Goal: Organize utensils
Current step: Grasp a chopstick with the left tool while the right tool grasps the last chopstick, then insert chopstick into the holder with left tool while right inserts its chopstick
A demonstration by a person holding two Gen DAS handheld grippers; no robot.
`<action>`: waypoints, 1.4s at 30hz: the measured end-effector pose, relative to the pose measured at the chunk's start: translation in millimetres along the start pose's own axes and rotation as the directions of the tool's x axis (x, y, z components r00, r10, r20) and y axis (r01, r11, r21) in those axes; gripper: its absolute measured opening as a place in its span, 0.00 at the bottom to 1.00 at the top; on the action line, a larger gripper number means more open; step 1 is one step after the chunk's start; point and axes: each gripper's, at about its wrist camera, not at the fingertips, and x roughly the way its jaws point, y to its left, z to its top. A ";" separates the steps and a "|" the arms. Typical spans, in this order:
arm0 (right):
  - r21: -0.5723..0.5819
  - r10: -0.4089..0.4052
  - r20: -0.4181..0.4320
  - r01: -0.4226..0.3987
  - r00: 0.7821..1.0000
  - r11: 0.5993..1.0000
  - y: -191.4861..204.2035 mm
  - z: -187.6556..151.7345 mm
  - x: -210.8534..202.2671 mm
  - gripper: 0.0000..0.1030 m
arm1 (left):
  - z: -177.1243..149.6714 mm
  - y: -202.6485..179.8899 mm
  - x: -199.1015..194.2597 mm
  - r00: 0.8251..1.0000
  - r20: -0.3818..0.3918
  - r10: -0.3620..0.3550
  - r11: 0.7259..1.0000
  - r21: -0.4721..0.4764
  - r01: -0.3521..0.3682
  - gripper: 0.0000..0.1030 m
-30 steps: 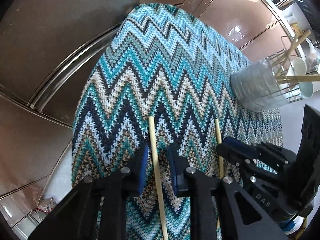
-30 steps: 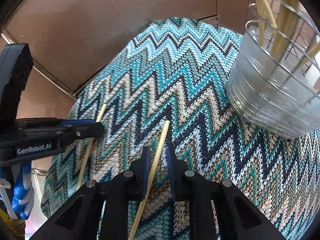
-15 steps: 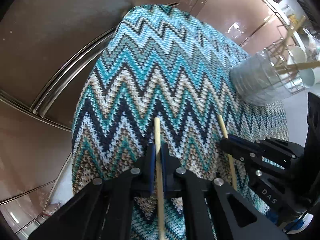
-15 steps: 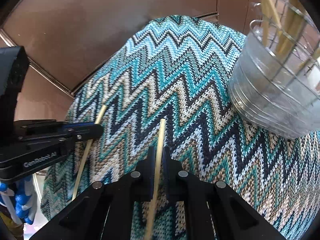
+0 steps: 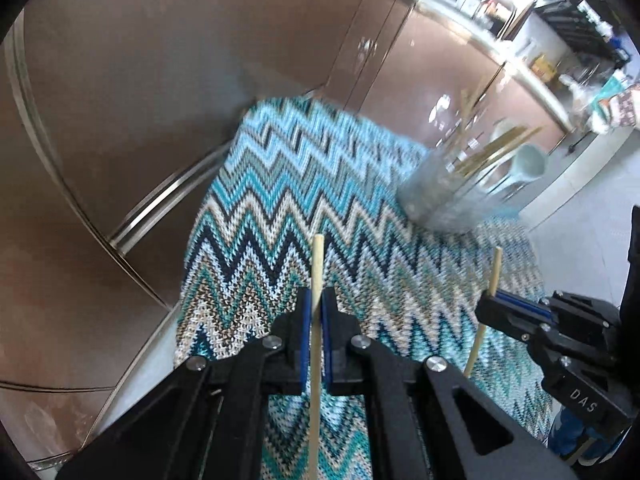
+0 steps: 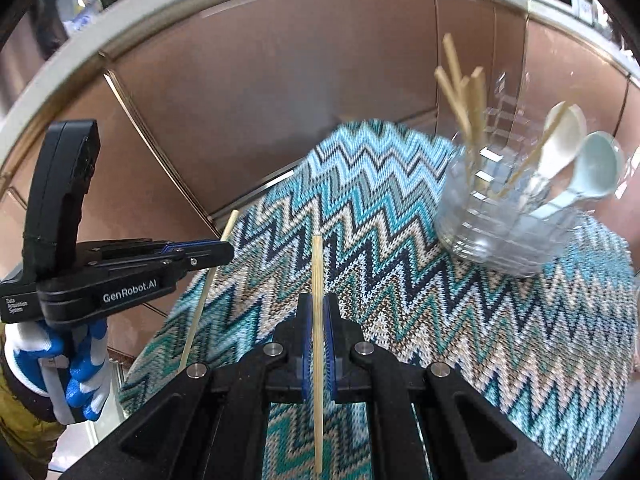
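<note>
The left gripper is clamped tight on a thin wooden chopstick, whose tip stands out past the blue pads while its lower end runs off the bottom of the left wrist view. The right gripper pinches a second chopstick the same way, and here the lower end shows between the black finger arms. Both sticks hang over the zigzag knitted mat, though whether their hidden parts touch it cannot be told. At the mat's far right stands a clear ribbed holder, blurred, with more chopsticks and two pale spoons sticking out. A blue and white glove holds the left gripper's handle; the counter clutter behind is too smeared to name.
</note>
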 end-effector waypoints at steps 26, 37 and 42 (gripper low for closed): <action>-0.014 -0.067 0.393 0.079 0.917 0.997 31.2 -43.0 -185.5 0.06 | -32.0 -66.2 -175.5 0.918 0.372 -0.138 0.990 0.050 0.129 0.05; 0.047 -0.120 0.561 0.113 0.819 0.992 -13.8 -3.3 -214.2 0.06 | 25.9 -120.6 -173.7 0.836 0.472 -0.281 0.959 0.107 0.262 0.05; 0.073 -0.116 0.644 0.091 0.756 0.993 -41.3 28.8 -209.2 0.06 | 68.5 -141.2 -160.9 0.766 0.580 -0.277 0.958 0.108 0.265 0.05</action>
